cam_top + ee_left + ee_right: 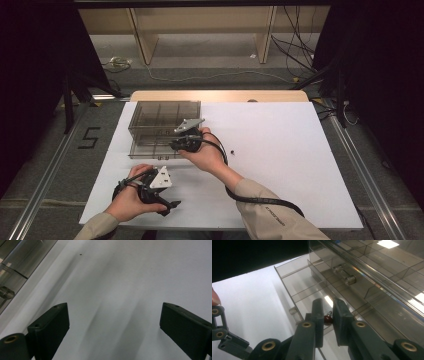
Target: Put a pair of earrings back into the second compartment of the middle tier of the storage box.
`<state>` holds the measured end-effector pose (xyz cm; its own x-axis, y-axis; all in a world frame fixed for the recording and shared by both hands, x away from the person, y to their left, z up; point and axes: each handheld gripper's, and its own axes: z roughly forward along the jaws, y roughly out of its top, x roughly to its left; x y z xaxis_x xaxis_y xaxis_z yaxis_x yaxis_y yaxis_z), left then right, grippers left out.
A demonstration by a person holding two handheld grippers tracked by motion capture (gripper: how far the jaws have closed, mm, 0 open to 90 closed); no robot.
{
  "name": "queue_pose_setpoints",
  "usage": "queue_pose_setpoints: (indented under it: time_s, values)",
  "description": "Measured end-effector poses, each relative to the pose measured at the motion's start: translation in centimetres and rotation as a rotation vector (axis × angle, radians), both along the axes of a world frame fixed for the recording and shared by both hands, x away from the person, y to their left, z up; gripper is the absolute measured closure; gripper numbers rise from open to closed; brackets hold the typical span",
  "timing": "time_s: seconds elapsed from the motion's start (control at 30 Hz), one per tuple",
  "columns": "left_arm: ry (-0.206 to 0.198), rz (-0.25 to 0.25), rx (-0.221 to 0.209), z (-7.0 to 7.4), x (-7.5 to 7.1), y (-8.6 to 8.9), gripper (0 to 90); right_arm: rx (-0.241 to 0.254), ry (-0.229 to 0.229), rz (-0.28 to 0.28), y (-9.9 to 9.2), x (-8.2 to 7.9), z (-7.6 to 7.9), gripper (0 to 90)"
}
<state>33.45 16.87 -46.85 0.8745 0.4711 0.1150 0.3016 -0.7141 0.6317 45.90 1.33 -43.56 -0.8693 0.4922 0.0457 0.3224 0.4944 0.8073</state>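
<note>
High view first, from left to right: the left gripper [167, 204] rests low on the white table sheet [280, 165], near the front edge. In the left gripper view its jaws stand wide apart with nothing between them, over bare sheet, and a corner of the smoky transparent plastic drawer cabinet [15, 267] shows at the upper left. To the right, the right gripper [176, 145] reaches over the cabinet's pulled-out lower drawer [150, 147]. A tiny dark speck [233, 150] lies alone on the sheet, right of that hand.

Right gripper view gives the detail: the jaws are drawn nearly together and pinch a small dark red bead-like piece [327, 319], held just above a front compartment of the open drawer [317, 290].

The step in hand looks like dropping this piece into a compartment. To do it well, the gripper should probably come low inside the chosen cell, clear of the thin dividers, and part its jaws only slightly, so that the round piece does not bounce or roll into the next cell. The left gripper could steady the cabinet if the drawer shifts.

As for contents, the drawer's cells that show look empty. The closed drawer above, with its clear knob [349, 279], also shows nothing inside, though glare hides parts of it.
</note>
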Motion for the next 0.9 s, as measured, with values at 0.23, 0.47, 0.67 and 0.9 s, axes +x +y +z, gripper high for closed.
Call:
queue_pose_setpoints:
  time_s: [0.23,0.47,0.67,0.9]
  values:
    - [0.002,-0.002,0.003,0.0,0.0,0.0,8.5,-0.004,0.0,0.003,0.2,0.1,0.0,80.1]
    - [0.001,-0.005,0.009,0.0,0.0,0.0,8.5,-0.004,0.003,0.004,0.6,0.2,0.0,80.1]
    - [0.003,-0.006,0.009,0.0,0.0,0.0,8.5,-0.013,0.005,0.009,1.0,0.3,-0.1,80.1]
    - [0.004,-0.008,0.009,0.0,0.0,0.0,8.5,-0.019,0.012,0.011,1.5,0.4,-0.3,80.0]
